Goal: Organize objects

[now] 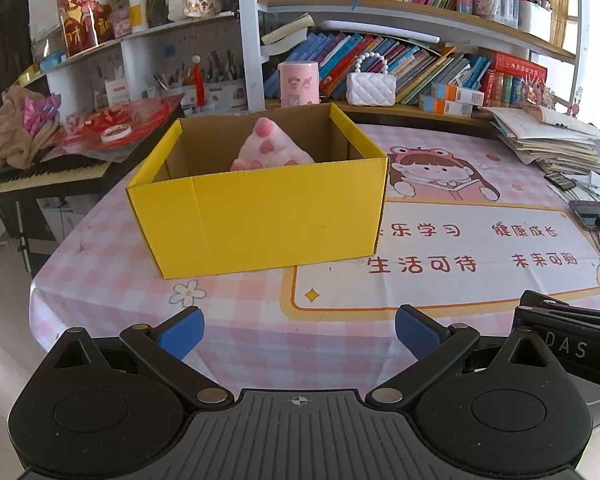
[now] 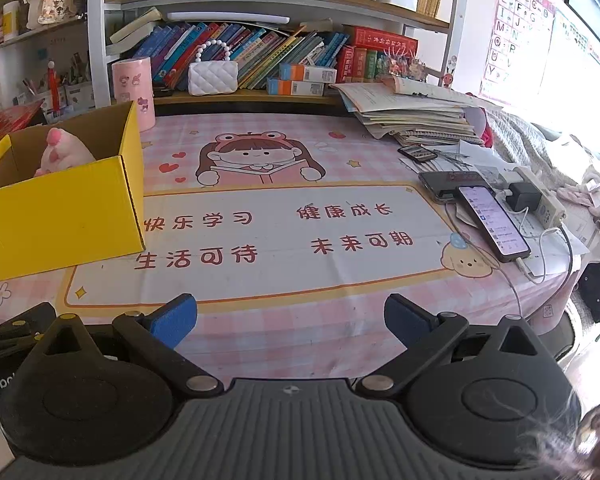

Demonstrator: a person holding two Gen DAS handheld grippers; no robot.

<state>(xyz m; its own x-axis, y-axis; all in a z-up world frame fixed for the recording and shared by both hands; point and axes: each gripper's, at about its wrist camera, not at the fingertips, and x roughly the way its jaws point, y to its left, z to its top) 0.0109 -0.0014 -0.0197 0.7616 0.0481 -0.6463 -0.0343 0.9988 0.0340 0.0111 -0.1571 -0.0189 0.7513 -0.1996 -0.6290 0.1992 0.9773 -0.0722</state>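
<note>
Books [image 2: 236,52] fill the shelf behind the bench [image 2: 340,300]; a white purse [image 2: 213,76], paper stack [image 2: 412,116] and phone [image 2: 494,222] sit nearby.

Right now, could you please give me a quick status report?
Left gripper and right gripper open, empty. Pink plush toy inside yellow cardboard box. Nothing between grippers and box.

Both set low at the table's near edge, facing the far bookshelf [image 1: 380,20]; shared: yellow box [image 1: 260,216], left in the right view.

Yellow box [image 1: 260,216], pink-and-white plush [image 1: 274,148], pink checked tablecloth [image 1: 112,264]
</note>
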